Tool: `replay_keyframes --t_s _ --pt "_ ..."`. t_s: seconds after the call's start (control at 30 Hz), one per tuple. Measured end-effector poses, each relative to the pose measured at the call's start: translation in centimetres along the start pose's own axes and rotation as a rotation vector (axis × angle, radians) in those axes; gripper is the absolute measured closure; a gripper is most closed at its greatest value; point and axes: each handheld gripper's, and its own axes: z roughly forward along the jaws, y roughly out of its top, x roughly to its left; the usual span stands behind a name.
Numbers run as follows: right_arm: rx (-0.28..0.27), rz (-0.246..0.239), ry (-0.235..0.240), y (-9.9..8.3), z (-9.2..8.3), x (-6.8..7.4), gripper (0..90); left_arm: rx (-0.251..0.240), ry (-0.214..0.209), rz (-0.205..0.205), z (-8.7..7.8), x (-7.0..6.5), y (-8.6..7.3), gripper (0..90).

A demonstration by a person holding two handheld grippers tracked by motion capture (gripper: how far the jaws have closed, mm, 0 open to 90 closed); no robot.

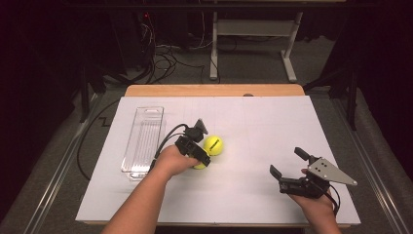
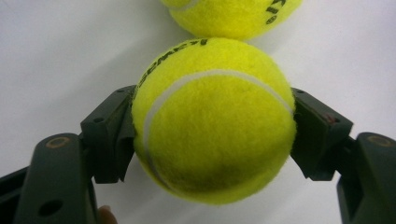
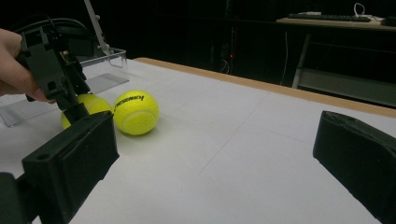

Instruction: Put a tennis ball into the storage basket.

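Tennis ball (image 2: 212, 121), fuzzy yellow with a white seam, sits on the table (image 1: 253, 122) right of the clear tray (image 1: 143, 141), pinched by the left gripper (image 1: 200, 162); lifting may nudge the second ball (image 1: 213, 145) touching it; right gripper (image 1: 290, 163) fingers stand spread.

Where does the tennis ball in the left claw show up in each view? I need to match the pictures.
High view: the held tennis ball peeks out under the left claw, left of centre.
Left gripper view: held tennis ball at centre, pinched between the jaws.
Right gripper view: held tennis ball at left, partly behind the left claw.
Shared landmark: the free tennis ball right beside it.
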Motion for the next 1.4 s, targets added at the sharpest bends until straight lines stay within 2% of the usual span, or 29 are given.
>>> replay_keyframes --t_s 0.47,0.73,0.97,1.03,1.23,1.4 --pt "0.002 -0.001 0.003 0.0 0.0 0.1 0.4 -0.002 0.008 0.012 -0.6 -0.4 -0.3 26.6" --pt "0.003 -0.001 0.001 0.0 0.1 0.0 0.4 0.02 0.006 0.019 -1.3 -0.3 -0.7 26.6" --pt "0.004 -0.002 0.002 -0.1 0.1 0.1 0.4 0.046 0.014 0.041 -2.2 -0.7 -1.0 26.6" --pt "0.008 0.001 0.003 -0.1 0.1 0.1 0.4 0.044 0.009 0.047 -2.5 -0.9 -1.1 26.6" --pt "0.009 0.001 0.001 -0.2 0.0 0.1 0.4 0.047 0.039 0.072 -3.6 -1.7 -1.3 26.6" --pt "0.007 0.001 0.002 -0.1 -0.1 0.1 0.4 0.044 0.044 0.08 -4.4 -2.0 -1.2 26.6"
